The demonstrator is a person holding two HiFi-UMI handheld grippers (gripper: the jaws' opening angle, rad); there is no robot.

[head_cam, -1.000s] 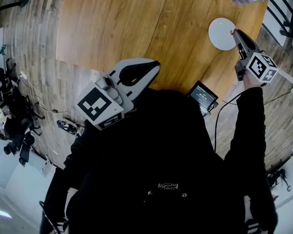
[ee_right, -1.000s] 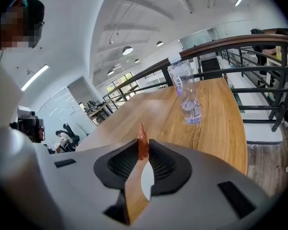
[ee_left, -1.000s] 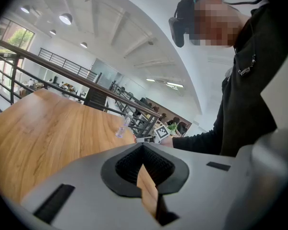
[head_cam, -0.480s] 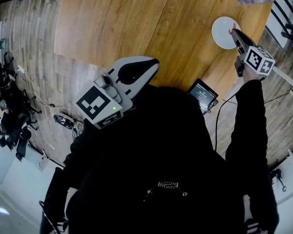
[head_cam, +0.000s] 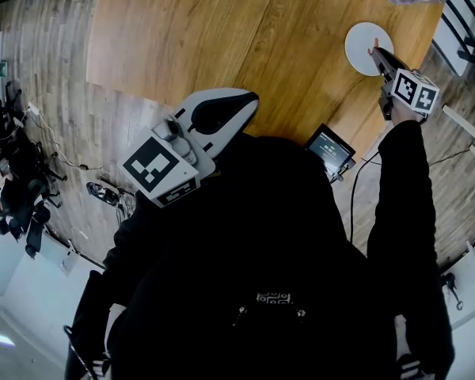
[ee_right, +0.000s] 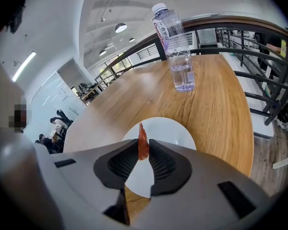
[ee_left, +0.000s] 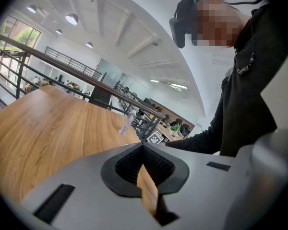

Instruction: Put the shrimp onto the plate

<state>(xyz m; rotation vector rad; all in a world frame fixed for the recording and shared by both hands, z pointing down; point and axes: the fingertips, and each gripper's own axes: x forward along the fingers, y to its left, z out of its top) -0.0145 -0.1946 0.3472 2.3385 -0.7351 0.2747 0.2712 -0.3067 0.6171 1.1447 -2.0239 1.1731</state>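
Right gripper view looks along the right gripper (ee_right: 144,143), whose ridged pads pinch a small orange shrimp (ee_right: 142,131). The shrimp stands upright, and its pointed end pokes out above the jaws. A white plate (ee_right: 172,128) lies just beyond and below the jaws on the wooden desk (ee_right: 216,99). The shrimp is held over the near part of the plate; I cannot tell whether it touches the plate. A clear bottle (ee_right: 176,47), partly filled with water, stands upright farther back, apart from the plate.

In the head view, the right arm reaches out to the far right corner of the desk, and the gripper tips sit over the plate's edge. The left gripper (head_cam: 250,99) is held close to the person's chest above the near edge of the desk, well apart from the plate. The left gripper view shows its jaws pressed together at the tips with nothing between them. A small screen (head_cam: 330,149) sits at the desk's edge between the two grippers.
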